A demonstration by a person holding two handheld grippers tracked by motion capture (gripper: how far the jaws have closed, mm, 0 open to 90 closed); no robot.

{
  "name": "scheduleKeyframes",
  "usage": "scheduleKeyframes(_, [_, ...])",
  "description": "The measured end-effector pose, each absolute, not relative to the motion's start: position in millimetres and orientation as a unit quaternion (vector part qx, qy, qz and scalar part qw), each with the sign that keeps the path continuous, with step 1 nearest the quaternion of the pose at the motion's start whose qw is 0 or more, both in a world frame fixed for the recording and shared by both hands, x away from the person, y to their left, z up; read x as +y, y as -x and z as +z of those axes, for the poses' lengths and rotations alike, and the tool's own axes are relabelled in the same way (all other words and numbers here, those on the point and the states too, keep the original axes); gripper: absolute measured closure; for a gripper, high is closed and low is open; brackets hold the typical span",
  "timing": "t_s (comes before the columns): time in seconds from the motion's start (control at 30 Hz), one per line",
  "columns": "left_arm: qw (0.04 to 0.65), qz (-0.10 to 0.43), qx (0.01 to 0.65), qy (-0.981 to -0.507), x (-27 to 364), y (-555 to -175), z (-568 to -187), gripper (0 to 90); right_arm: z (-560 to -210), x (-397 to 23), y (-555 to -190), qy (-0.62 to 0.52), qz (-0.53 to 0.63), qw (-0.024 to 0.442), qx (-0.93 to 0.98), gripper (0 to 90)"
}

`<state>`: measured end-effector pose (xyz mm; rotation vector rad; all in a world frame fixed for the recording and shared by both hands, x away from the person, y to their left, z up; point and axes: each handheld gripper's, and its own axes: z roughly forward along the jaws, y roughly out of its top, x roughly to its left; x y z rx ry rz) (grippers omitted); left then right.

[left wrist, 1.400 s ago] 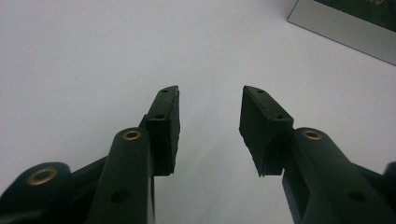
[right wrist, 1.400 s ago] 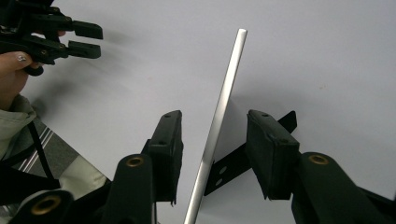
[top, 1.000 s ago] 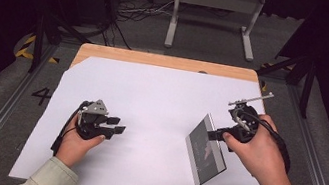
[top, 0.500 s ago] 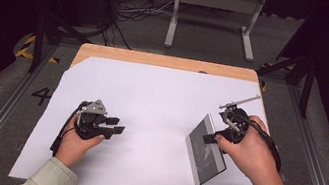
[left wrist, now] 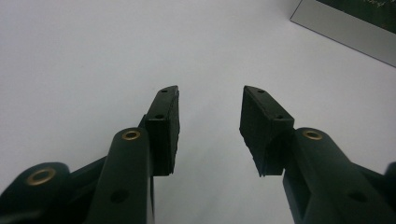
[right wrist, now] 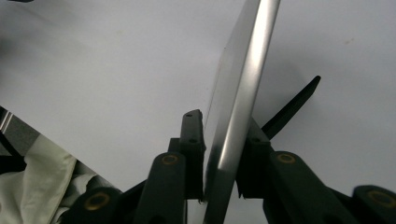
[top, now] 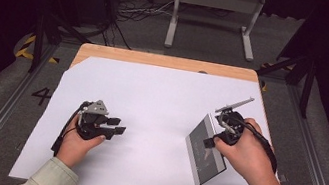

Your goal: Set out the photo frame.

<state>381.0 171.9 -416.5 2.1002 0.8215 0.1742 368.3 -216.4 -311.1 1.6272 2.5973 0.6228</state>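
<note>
At a table covered with a white sheet [top: 160, 107], the right gripper [top: 212, 141] is clamped on the edge of a flat silver box [top: 204, 151], holding it tilted at the sheet's right side. The left gripper [top: 118, 126] rests well apart, jaws spread wide and empty.

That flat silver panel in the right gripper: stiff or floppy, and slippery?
Likely stiff: the thin silver rectangular panel runs straight past the right gripper, with no visible sag. Possibly slippery: its edge looks smooth and shiny. Clamped only near one edge, it may pivot.
</note>
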Motion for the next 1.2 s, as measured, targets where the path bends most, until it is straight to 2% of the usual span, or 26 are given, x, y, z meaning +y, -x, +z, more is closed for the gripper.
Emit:
scheduleKeyframes(0.47, [0.427, 0.069, 0.331, -0.839, 171, -381, -417, 58.3, -310, -215, -368, -0.551, 0.191, 0.009, 0.812, 83.8])
scheduleKeyframes(0.97, [0.428, 0.067, 0.332, -0.838, 172, -381, -417, 58.4, -294, -213, -371, -0.516, 0.206, 0.013, 0.831, 83.9])
scheduleKeyframes(1.2, [0.428, 0.07, 0.335, -0.837, 175, -380, -417, 58.4, -288, -211, -381, -0.488, 0.196, 0.03, 0.85, 84.0])
